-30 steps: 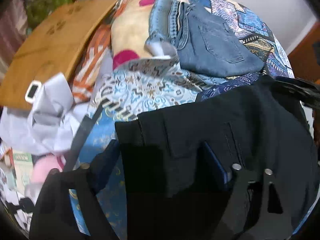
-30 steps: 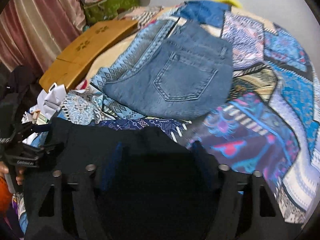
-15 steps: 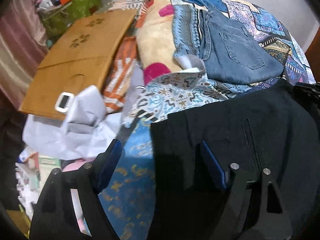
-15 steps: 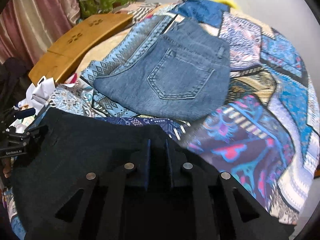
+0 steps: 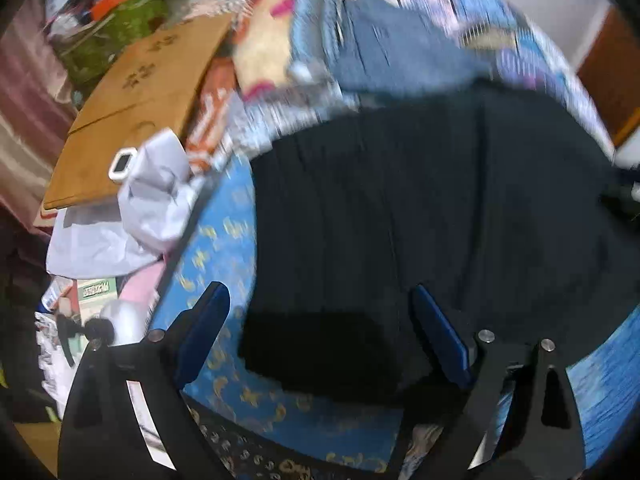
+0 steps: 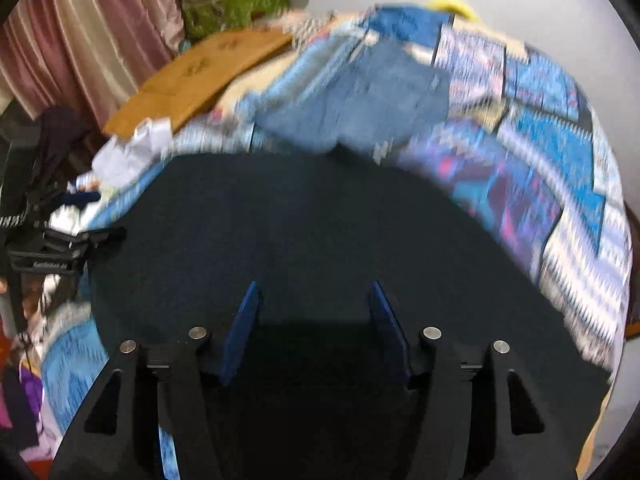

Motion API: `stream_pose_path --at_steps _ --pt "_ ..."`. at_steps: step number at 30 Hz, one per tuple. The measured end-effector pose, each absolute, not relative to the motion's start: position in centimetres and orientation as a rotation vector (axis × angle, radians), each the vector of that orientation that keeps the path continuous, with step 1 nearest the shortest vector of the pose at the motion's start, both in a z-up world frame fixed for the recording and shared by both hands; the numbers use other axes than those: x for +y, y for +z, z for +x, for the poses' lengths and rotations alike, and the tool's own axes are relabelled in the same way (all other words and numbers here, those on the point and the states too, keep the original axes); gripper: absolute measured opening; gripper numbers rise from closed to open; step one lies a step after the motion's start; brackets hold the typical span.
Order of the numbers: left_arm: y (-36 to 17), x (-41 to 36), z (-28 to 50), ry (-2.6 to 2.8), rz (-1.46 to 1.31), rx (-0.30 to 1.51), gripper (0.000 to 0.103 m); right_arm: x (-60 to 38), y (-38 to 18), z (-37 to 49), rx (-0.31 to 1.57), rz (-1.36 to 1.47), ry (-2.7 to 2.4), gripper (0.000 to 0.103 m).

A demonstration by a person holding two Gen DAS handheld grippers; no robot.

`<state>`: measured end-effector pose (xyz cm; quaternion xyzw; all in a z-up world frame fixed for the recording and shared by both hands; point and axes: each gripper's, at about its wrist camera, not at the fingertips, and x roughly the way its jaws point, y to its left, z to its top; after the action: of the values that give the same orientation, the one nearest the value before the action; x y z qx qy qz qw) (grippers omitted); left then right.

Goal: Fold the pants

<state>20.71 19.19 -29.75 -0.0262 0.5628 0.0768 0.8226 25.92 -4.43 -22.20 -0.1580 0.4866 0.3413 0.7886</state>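
The black pants [image 5: 420, 208] lie folded flat on the patterned blue bedspread [image 5: 224, 248]. They fill the lower middle of the right wrist view [image 6: 304, 232] too. My left gripper [image 5: 320, 300] is open, its blue pads wide apart above the pants' near left edge, holding nothing. My right gripper [image 6: 314, 292] is open over the pants, pads apart and empty. The left gripper's body shows at the left edge of the right wrist view [image 6: 48, 252]. Both views are motion-blurred.
Folded blue jeans [image 6: 360, 100] lie on the bedspread beyond the black pants. A wooden board [image 5: 132, 108] and crumpled white paper [image 5: 156, 196] sit at the left. A green bag [image 6: 236, 4] and pink curtains [image 6: 80, 36] stand behind.
Both grippers have drawn back from the black pants. The right gripper, shut half a second ago, has opened. The left gripper has let go of the pants' edge.
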Motion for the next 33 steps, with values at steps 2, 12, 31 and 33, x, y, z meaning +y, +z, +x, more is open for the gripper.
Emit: stream_pose_path --at_steps 2,12,31,33 --pt "-30.6 18.8 19.5 0.161 -0.036 1.184 0.098 -5.2 -22.3 24.3 1.049 -0.313 0.738 0.065" --pt "-29.2 19.1 17.6 0.197 -0.019 1.182 0.100 -8.7 -21.8 20.7 1.046 -0.198 0.746 0.065" --pt "-22.6 9.0 24.6 0.071 -0.023 1.068 0.100 -25.0 -24.8 26.2 1.061 0.096 0.354 0.067" --pt "-23.1 7.5 25.8 0.048 -0.010 1.085 0.100 -26.5 -24.6 25.1 1.046 0.149 0.352 0.071"
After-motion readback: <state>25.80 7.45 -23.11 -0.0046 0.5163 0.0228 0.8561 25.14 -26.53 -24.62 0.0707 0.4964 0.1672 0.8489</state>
